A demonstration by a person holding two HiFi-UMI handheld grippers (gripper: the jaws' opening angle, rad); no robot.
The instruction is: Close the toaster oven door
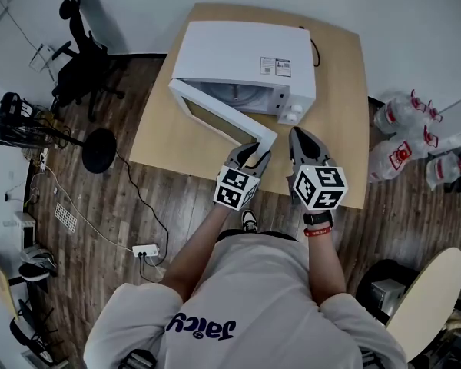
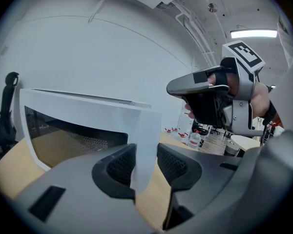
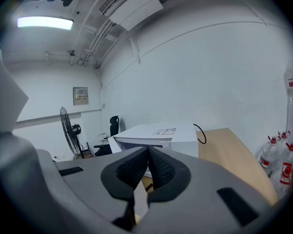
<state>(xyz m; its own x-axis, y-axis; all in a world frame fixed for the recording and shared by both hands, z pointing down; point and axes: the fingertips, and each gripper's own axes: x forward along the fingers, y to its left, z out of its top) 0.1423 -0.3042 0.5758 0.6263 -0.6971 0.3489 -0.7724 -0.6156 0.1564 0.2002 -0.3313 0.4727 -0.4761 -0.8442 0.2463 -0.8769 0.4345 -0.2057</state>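
A white toaster oven (image 1: 246, 56) stands on a wooden table (image 1: 342, 91). Its door (image 1: 219, 118) is swung open toward the table's front edge. My left gripper (image 1: 255, 151) grips the door's free end. In the left gripper view the white door edge (image 2: 141, 140) sits between the two pads, and the window pane (image 2: 73, 135) stretches off to the left. My right gripper (image 1: 298, 135) hovers by the oven's front right corner near the knobs (image 1: 290, 114), with its pads together and nothing held. It also shows in the left gripper view (image 2: 205, 89). In the right gripper view, the oven (image 3: 161, 133) lies beyond the closed jaws (image 3: 147, 165).
A black cable (image 1: 316, 52) lies behind the oven. Left of the table are an office chair (image 1: 81, 52), a fan (image 1: 15, 121), a round black stool (image 1: 100, 151) and a power strip (image 1: 146, 250). Water bottles (image 1: 403, 141) stand on the right, and a round tabletop (image 1: 426, 298) at the lower right.
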